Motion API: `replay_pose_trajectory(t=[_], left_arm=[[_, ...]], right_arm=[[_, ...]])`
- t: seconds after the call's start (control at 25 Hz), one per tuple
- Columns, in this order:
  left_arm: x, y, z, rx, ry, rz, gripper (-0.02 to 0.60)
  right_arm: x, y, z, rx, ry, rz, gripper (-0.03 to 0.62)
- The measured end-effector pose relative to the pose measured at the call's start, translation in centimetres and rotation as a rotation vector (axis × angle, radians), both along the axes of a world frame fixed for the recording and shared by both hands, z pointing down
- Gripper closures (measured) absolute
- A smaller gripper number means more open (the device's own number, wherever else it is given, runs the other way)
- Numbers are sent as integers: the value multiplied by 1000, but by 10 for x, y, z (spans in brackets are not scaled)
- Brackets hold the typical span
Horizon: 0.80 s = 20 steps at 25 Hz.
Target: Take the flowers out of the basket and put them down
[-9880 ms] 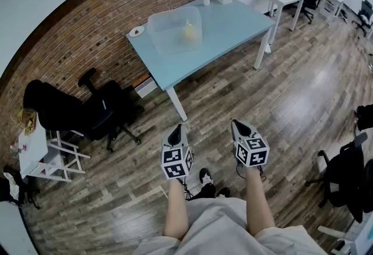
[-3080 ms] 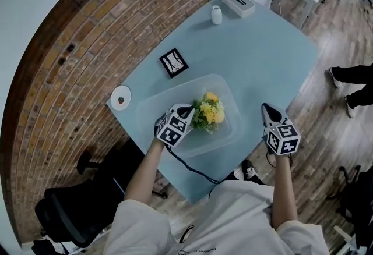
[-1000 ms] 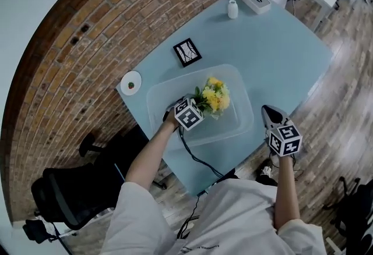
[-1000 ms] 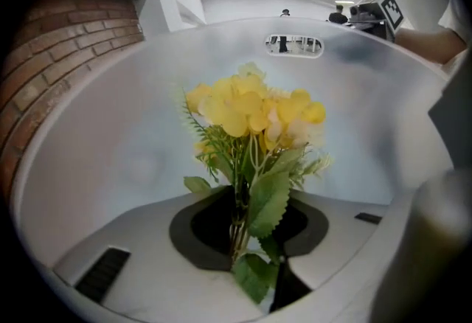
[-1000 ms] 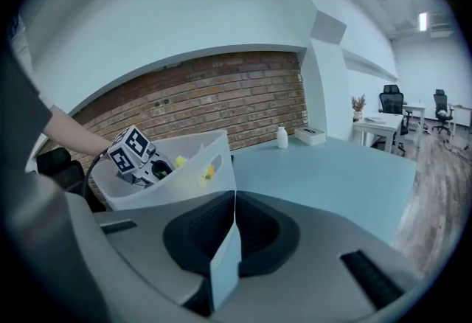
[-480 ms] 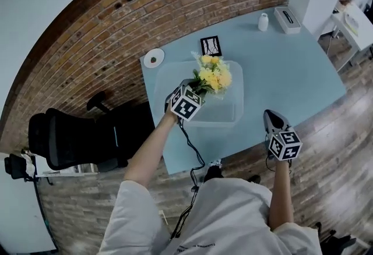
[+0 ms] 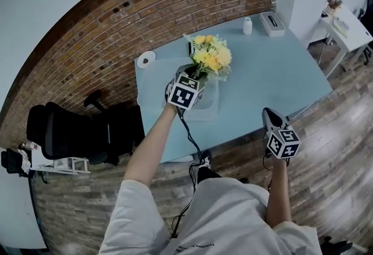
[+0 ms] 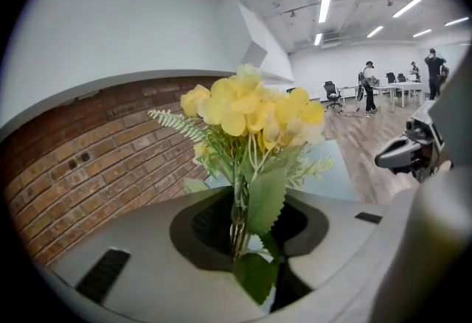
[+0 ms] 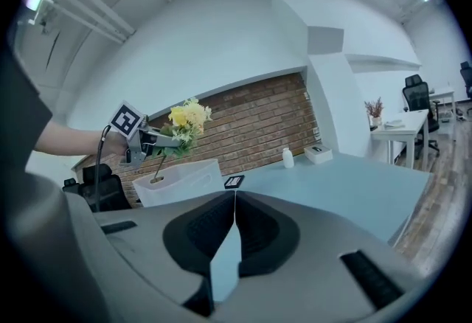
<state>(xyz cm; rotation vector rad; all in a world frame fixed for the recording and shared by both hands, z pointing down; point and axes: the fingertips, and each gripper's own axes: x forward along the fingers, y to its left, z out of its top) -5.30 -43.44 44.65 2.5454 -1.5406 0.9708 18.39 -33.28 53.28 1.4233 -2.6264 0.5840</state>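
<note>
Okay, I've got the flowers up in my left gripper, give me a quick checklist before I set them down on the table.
1. Grip: ok. The left gripper is shut on the stems of the flowers.
2. Stems clear of the basket: cannot tell. In the right gripper view the longest stem's end hangs about level with the rim.
3. Landing spot: ok. The table is bare to the right of the basket.
4. Right gripper out of the way: ok. It is shut, empty, by the table's near edge, apart from the flowers.

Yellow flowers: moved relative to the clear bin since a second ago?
Yes. The yellow flowers, clamped in the left gripper, have risen above the clear bin.
</note>
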Motion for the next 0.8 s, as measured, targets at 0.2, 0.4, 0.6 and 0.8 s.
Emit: replay_pose_trajectory(t=[0.2, 0.4, 0.6, 0.8], left_arm=[[73, -10, -21, 65, 101, 4, 436], [142, -4, 9, 38, 277, -62, 438], [171, 0, 40, 102, 108, -90, 437], [174, -11, 2, 226, 102, -119, 439]], right_arm=[[50, 21, -2, -3, -9, 70, 591], [102, 56, 9, -25, 42, 132, 591], [145, 82, 29, -71, 94, 189, 591], [169, 95, 42, -92, 102, 226, 591]])
